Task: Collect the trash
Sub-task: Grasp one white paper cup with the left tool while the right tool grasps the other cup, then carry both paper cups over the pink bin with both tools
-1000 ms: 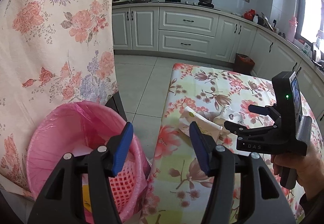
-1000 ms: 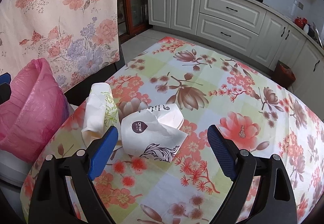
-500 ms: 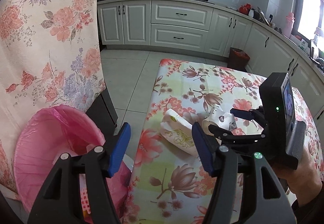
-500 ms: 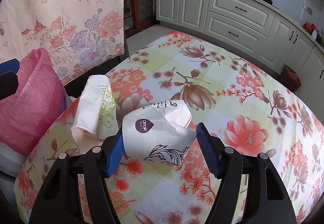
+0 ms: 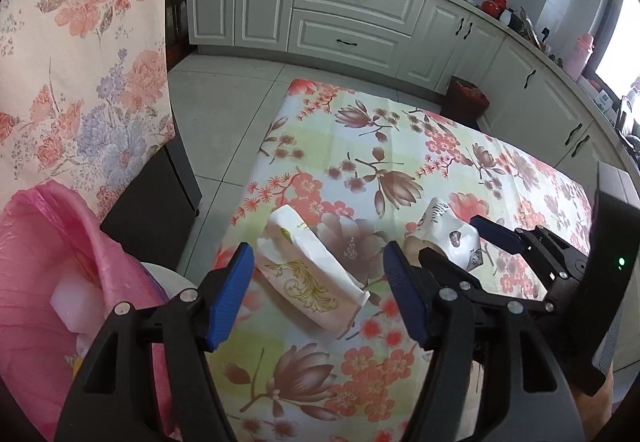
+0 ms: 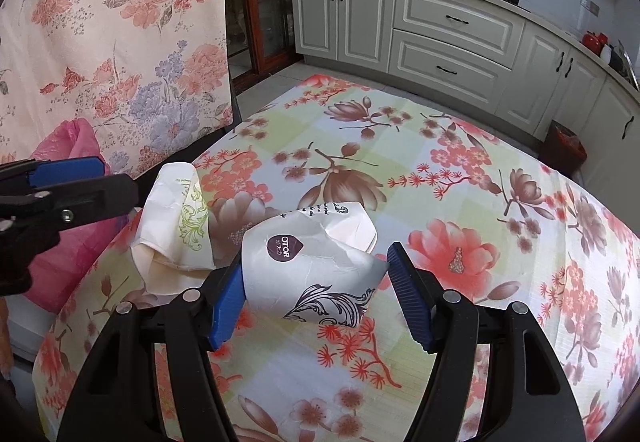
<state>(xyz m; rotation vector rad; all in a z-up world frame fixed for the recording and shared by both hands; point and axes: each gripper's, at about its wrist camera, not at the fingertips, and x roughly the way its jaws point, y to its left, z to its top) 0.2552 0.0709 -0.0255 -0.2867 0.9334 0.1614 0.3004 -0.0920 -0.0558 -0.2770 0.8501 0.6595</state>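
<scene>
Left wrist view:
- Two pieces of paper trash lie on the floral tablecloth (image 5: 360, 146): one cream tissue pack (image 5: 310, 270) and one crumpled white cup (image 5: 448, 238).
- One pink-lined bin (image 5: 60, 262) stands at the left, below the table edge, with a white lump inside.
- The tissue pack lies flat near the left table edge. Its long axis runs diagonally, far end toward the upper left, near end toward the lower right.
- The left gripper (image 5: 318, 294) hovers above the pack. Its jaws are opening, roughly half spread; the pack sits between the blue pads in the picture, and neither pad presses on it.
- The right gripper (image 5: 440, 242) enters from the right, one blue pad on each side of the cup.

Right wrist view:
- The same two pieces appear: the tissue pack (image 6: 176, 226) at the left, the white cup (image 6: 312, 262) just beside it, centre.
- The cup lies on its side, crushed. Its long axis runs from lower left to upper right, open mouth toward the upper right.
- The right gripper (image 6: 316, 290) has closed on the cup, and both pads touch its sides.
- The left gripper (image 6: 72, 170) shows at the left edge, above the bin (image 6: 72, 210).
</scene>
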